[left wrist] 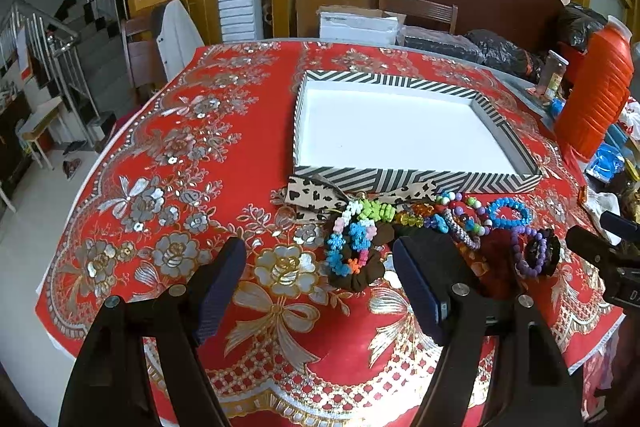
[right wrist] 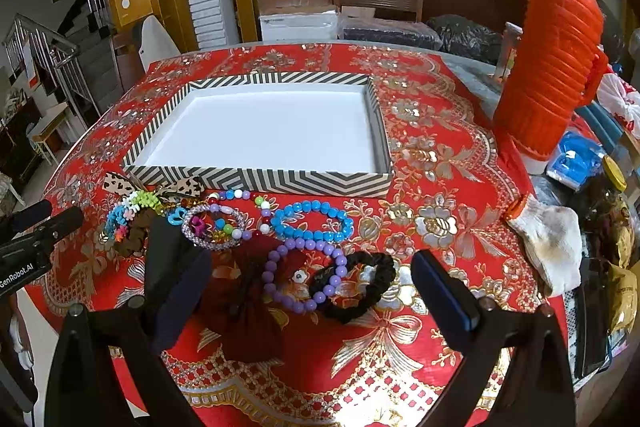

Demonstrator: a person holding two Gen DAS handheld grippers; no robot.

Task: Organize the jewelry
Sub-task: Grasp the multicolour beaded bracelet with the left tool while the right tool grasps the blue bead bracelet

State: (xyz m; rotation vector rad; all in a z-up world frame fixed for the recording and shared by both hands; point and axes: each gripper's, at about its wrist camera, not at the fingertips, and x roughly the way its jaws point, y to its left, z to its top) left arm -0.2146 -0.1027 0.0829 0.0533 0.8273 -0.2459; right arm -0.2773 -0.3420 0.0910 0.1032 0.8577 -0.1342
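Both the left gripper [left wrist: 320, 283] and right gripper [right wrist: 312, 291] are held wide open, nothing grasped, above beaded bracelets [right wrist: 312, 221] beside the striped cardboard tray [right wrist: 256, 181].

Bead bracelets [right wrist: 312, 221] and scrunchies [right wrist: 354, 287] heaped beside striped tray [right wrist: 256, 181] (bare inside).
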